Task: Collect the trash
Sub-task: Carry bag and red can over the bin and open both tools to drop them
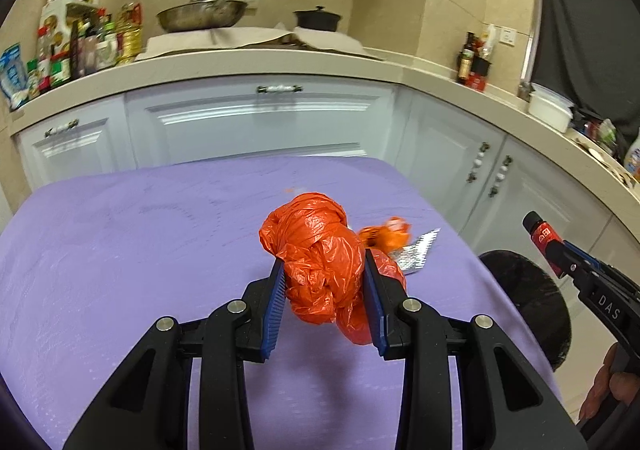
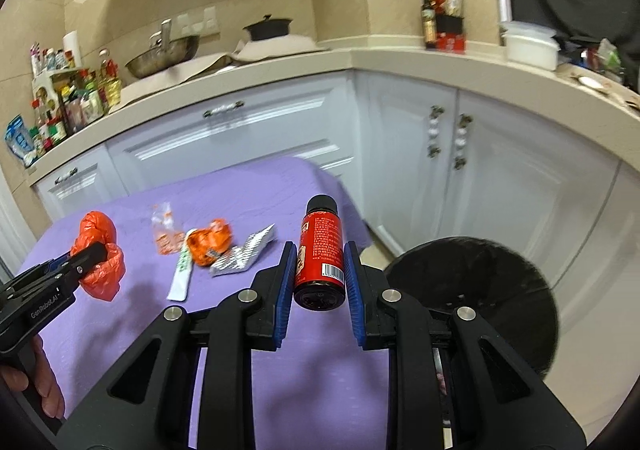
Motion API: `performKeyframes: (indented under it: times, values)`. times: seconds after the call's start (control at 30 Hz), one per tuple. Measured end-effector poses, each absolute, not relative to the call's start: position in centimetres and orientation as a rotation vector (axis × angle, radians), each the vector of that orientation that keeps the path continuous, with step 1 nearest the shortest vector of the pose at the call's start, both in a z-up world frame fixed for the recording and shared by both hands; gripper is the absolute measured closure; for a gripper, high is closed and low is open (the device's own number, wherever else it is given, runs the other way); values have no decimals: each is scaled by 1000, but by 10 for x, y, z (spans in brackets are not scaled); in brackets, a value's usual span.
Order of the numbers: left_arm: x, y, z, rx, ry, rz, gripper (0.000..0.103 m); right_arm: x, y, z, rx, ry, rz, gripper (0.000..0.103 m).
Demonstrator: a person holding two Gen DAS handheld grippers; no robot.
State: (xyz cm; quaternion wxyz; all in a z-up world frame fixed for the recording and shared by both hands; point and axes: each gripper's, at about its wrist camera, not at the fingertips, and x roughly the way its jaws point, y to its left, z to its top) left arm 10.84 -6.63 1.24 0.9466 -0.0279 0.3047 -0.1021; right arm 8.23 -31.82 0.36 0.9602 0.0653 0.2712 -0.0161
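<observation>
My left gripper [image 1: 324,270] is shut on a crumpled orange plastic bag [image 1: 316,250], held above the purple-covered table [image 1: 140,230]; the same bag [image 2: 98,254] and gripper [image 2: 90,252] show at the left of the right wrist view. My right gripper [image 2: 320,270] is shut on a small red bottle [image 2: 322,250] with a black cap, near the table's right edge; that bottle [image 1: 542,236] appears at the right of the left wrist view. On the cloth lie an orange wrapper [image 2: 210,242], a silver foil pack [image 2: 244,254], a clear wrapper [image 2: 166,230] and a white-green strip [image 2: 182,270].
A round black bin [image 2: 476,290] lined with a dark bag stands on the floor right of the table, also seen as the bin [image 1: 528,298]. White cabinets [image 2: 420,138] and a counter with bottles, a pan [image 1: 200,14] and a pot stand behind. A hand [image 2: 40,382] holds the left tool.
</observation>
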Motion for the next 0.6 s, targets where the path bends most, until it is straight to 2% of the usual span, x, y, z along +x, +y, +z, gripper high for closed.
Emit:
performKeyframes:
  times: [0.6]
  values:
    - [105,-206,24,58,577,-479,67,43,-422,-2,182,500,-254,80]
